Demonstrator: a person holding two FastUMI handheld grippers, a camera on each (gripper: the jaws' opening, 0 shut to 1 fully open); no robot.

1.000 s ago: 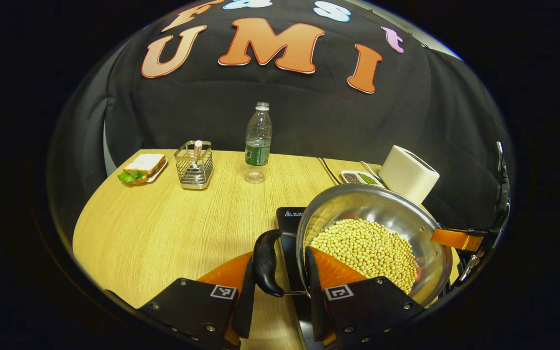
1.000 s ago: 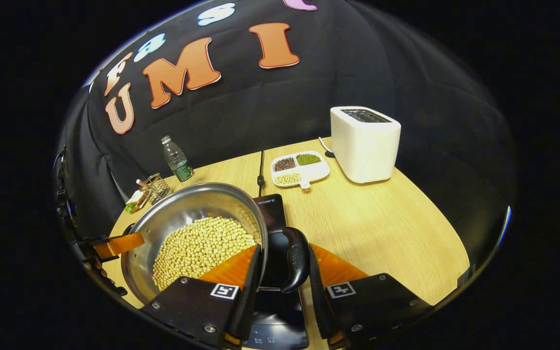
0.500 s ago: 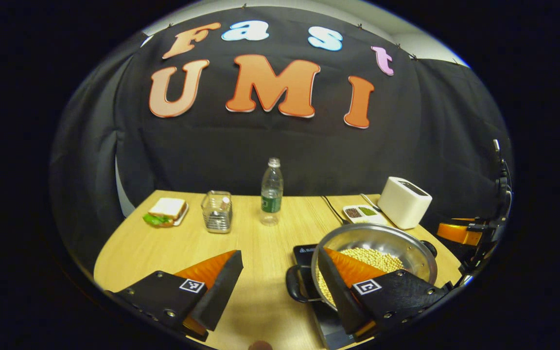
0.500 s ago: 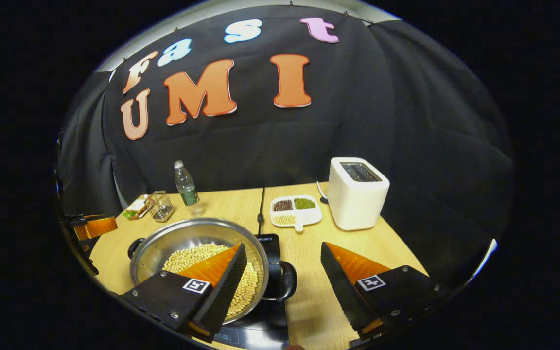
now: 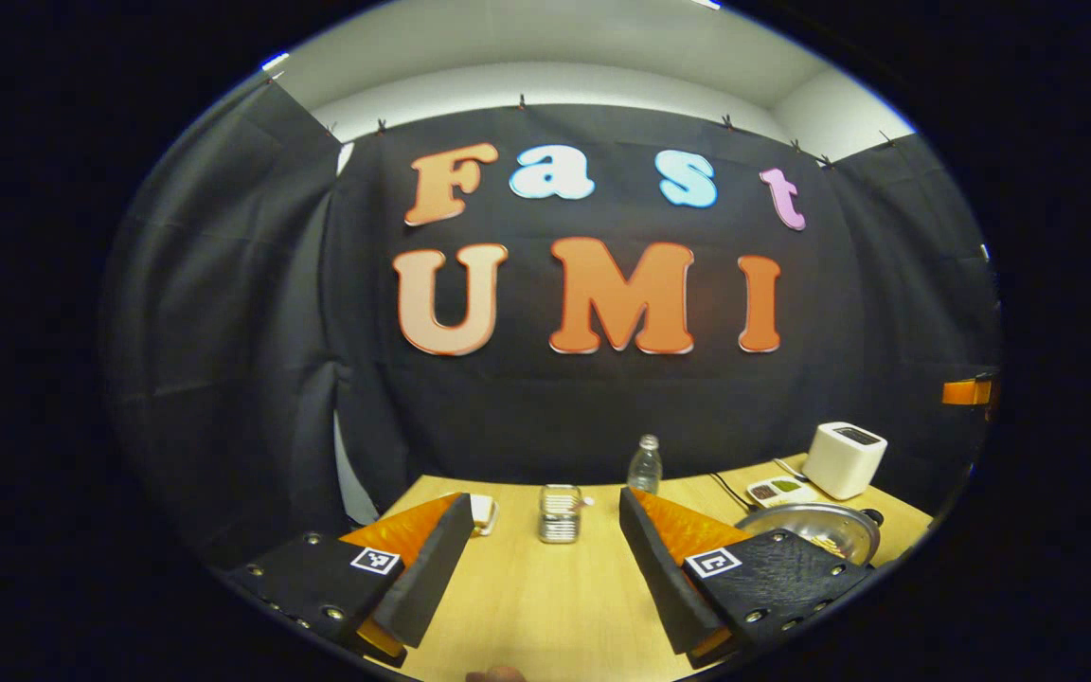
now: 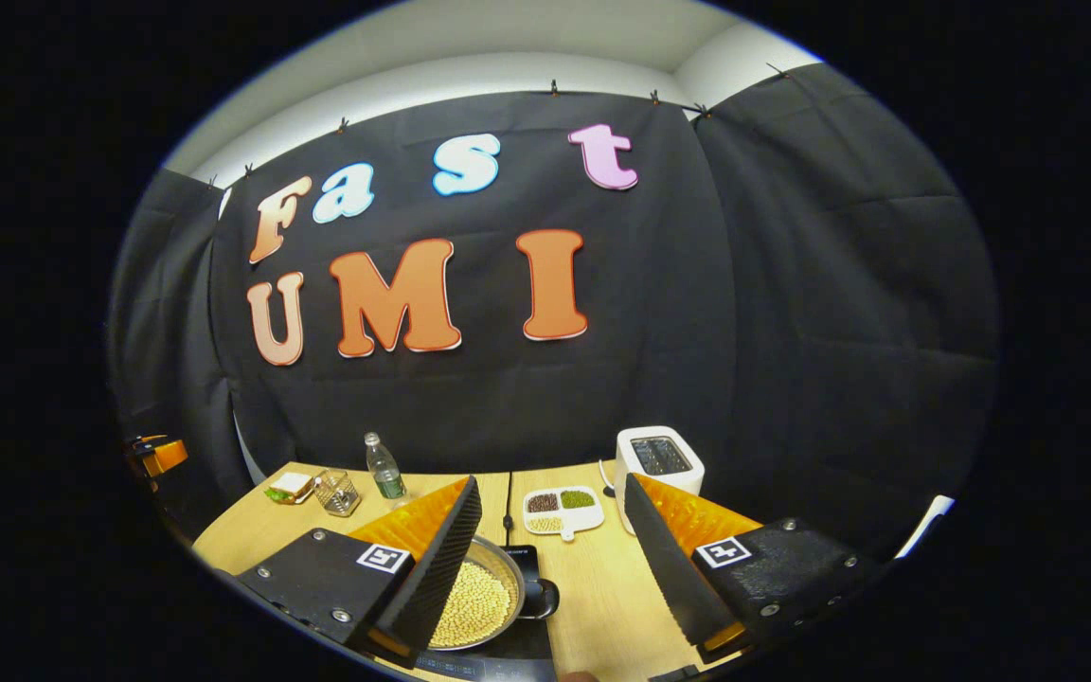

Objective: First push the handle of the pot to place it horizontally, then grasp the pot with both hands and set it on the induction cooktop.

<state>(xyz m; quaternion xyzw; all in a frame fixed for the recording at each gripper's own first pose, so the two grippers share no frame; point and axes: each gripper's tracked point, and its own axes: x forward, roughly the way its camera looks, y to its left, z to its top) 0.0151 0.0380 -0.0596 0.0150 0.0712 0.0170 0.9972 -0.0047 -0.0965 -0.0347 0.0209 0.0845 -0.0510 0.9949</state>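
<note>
jaws of the left gripper (image 5: 541, 559) stand wide apart with nothing between them, raised above the desk (image 5: 545, 616). beyond them, in the left gripper view, a wire caddy (image 5: 560, 512) stands between the two fingers, with a bottle (image 5: 644, 466) behind it near the wall. the pot (image 5: 815, 530) sits low at the right, partly hidden by the right-hand finger, with a toaster (image 5: 844, 459) and a divided dish (image 5: 779, 490) behind it.

jaws of the right gripper (image 6: 550, 559) are also wide apart and hold nothing, raised above the desk. in the right gripper view, the pot (image 6: 484, 597), filled with pale beans (image 6: 474, 606), rests on the cooktop (image 6: 531, 639) at the desk's near edge, partly behind the left-hand finger. one black pot handle (image 6: 543, 597) points toward the right. past the pot lie the divided dish (image 6: 562, 507) and toaster (image 6: 659, 459). further left stand the bottle (image 6: 383, 467), the caddy (image 6: 337, 493) and a sandwich (image 6: 288, 489). the left gripper (image 6: 157, 455) shows at the far left edge.
</note>
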